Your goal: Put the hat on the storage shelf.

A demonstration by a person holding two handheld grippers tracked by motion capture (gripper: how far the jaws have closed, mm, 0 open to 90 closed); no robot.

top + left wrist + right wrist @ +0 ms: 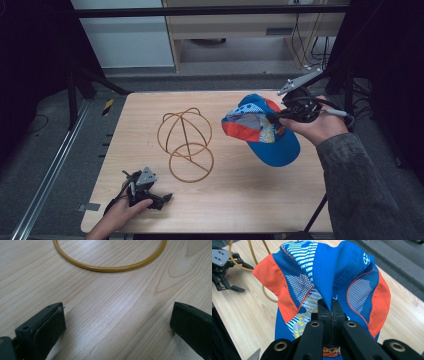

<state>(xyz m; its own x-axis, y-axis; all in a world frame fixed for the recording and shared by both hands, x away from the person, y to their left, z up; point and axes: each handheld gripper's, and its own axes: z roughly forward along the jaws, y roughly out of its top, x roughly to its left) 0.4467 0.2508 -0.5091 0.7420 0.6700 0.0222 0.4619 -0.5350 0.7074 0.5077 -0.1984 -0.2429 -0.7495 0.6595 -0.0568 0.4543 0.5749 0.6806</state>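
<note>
A blue cap [262,131] with orange trim and mesh panels hangs above the right side of the wooden table [240,200]. My right gripper [286,116] is shut on the cap's blue fabric [329,272], pinched tight between the jaws of the right gripper [331,308]. A yellow wire stand [186,142], a dome of hoops with a round base ring [110,265], sits at the table's middle. My left gripper [159,198] rests on the table near the front left edge, open, with bare wood between the pads of the left gripper [117,322].
A black metal frame bar [210,11] crosses the back, with a wooden cabinet [240,25] and cables behind. A rail [50,170] runs along the floor left of the table. A sleeve [365,190] reaches in from the bottom right.
</note>
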